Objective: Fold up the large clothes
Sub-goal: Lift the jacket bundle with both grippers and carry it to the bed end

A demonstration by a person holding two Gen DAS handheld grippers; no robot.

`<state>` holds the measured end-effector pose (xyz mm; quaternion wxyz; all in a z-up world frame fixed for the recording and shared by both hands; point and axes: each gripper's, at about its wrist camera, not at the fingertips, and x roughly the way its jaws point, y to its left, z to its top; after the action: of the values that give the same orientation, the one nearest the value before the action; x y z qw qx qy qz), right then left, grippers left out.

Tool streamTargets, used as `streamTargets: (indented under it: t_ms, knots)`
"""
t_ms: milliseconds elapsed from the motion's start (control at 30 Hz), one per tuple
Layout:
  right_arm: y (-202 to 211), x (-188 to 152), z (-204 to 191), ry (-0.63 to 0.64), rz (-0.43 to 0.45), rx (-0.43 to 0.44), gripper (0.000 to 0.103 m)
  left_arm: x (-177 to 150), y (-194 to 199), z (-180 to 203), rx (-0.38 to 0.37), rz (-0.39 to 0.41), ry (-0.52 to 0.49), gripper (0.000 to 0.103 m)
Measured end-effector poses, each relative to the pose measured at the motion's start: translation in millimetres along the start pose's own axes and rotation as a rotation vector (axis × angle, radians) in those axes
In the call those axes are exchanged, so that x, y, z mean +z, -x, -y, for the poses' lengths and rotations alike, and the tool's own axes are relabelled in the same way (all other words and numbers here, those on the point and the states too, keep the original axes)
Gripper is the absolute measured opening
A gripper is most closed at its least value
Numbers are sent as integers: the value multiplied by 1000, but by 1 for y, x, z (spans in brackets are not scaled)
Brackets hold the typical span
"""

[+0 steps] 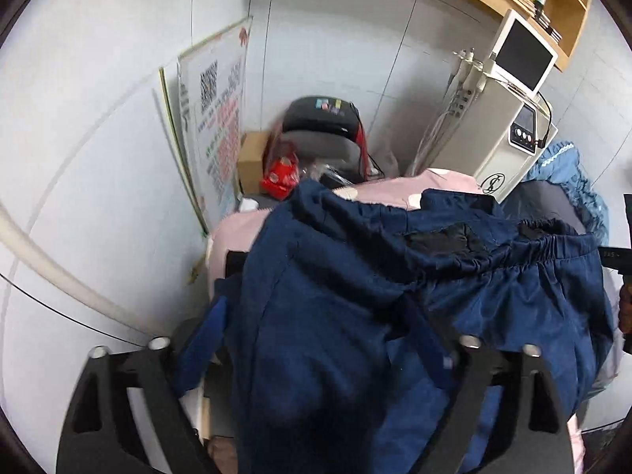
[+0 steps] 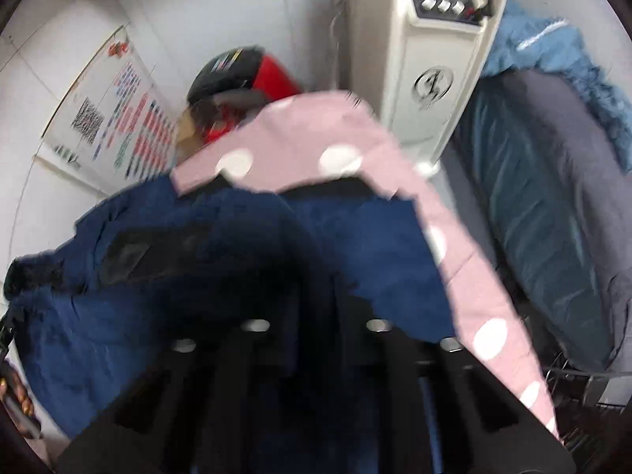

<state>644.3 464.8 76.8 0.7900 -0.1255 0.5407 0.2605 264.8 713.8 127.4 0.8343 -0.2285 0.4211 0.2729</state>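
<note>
A navy blue garment [image 1: 355, 276] with a gathered elastic waistband [image 1: 553, 252] hangs bunched over a pink cover with white dots [image 1: 379, 189]. My left gripper [image 1: 316, 316] has its jaws wide apart; the cloth drapes between them and hides the right finger, while the blue-padded left finger [image 1: 209, 328] shows beside the cloth. In the blurred right wrist view my right gripper [image 2: 312, 272] has its fingers close together, shut on a fold of the navy garment [image 2: 158, 276], which is lifted off the pink cover [image 2: 316, 134].
A white machine with a screen [image 1: 493, 134] stands behind the pink cover. A poster board [image 1: 213, 118] leans on the wall at left, next to a cardboard box [image 1: 251, 158] and a black and red case [image 1: 320, 118]. Grey-blue bedding [image 2: 553, 197] lies at right.
</note>
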Motion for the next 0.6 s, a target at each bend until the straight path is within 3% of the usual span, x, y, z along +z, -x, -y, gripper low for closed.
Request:
streamTargets:
  t_ms: [67,133,200,267,333,400,433,500,533,567,600]
  knots:
    - [4,5,35,-167,41,12,5,-2,-16,-11,-28,-49,56,76]
    - [-4,2,80,-379,14,46,4,-7,-31,-25,-65,-90,127,77]
    - [-16,-3,100,-462,-22,86,3,-11,-44,-33,-99,-105,174,80]
    - [-34,-13,114,-523,-58,141,4,-16,-54,-37,-76,-115,184,88]
    - [-49,-22,123,-596,-73,222,11,-18,-59,-39,-37,-115,181,97]
    - [-53,-27,130,-631,-67,272,32,-18,-60,-43,-43,-122,203,98]
    - [-46,-27,133,-638,-45,286,34,-17,-56,-45,-54,-113,214,98]
    - [-25,-27,131,-628,27,307,41,-16,-35,-48,-60,-41,240,98]
    - [-9,-28,127,-611,76,305,45,-15,-20,-52,-56,21,263,97]
    - [5,-29,121,-579,116,285,56,-15,-4,-57,-65,86,295,97]
    - [25,-31,112,-512,169,253,58,-16,16,-65,-83,173,356,97]
